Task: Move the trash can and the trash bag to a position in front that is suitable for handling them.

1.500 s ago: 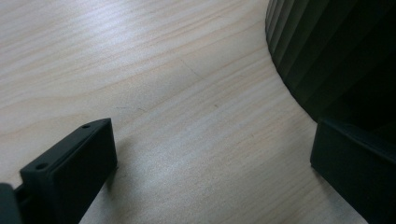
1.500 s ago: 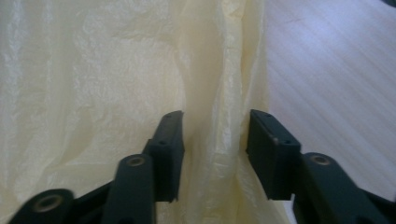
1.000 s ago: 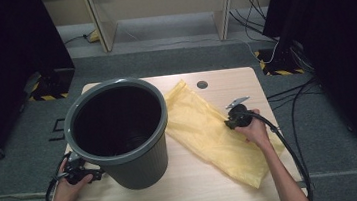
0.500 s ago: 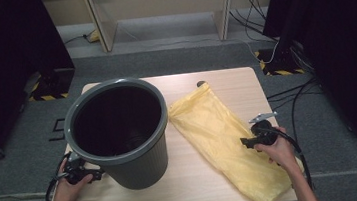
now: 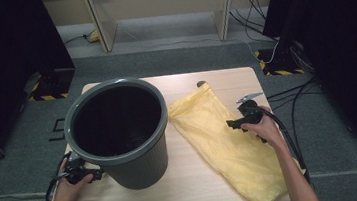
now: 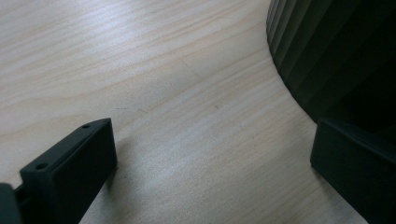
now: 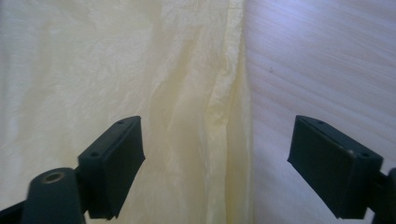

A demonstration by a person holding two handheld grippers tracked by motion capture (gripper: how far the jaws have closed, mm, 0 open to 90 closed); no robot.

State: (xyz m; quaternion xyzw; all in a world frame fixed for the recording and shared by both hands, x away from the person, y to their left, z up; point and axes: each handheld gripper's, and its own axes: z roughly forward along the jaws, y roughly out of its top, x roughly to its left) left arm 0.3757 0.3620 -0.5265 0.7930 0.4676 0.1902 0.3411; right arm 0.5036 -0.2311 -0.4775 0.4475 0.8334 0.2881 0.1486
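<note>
A big dark grey bin (image 5: 117,132) stands upright on the left half of the wooden table (image 5: 196,189). To its right a yellow plastic bag (image 5: 221,141) lies flat, and its near end hangs over the table's front edge. My right gripper (image 5: 231,123) hovers over the bag's right edge. Its jaws have just been opening and stand open, with the bag's folded edge (image 7: 233,93) below the gap in my right gripper (image 7: 217,121) and nothing pressed. My left gripper (image 5: 91,174) rests at the foot of the bin, open (image 6: 210,128), with the ribbed bin wall (image 6: 317,51) beside one jaw.
A round cable hole (image 5: 201,83) sits near the table's far edge. Black cables (image 5: 286,94) trail across the grey floor at the right. Dark curtains flank both sides, and desk legs stand beyond the table.
The right gripper pulled the bag toward the front right, away from the bin. It then let go, opened and moved back up along the bag's right edge. The left hand stayed still.
</note>
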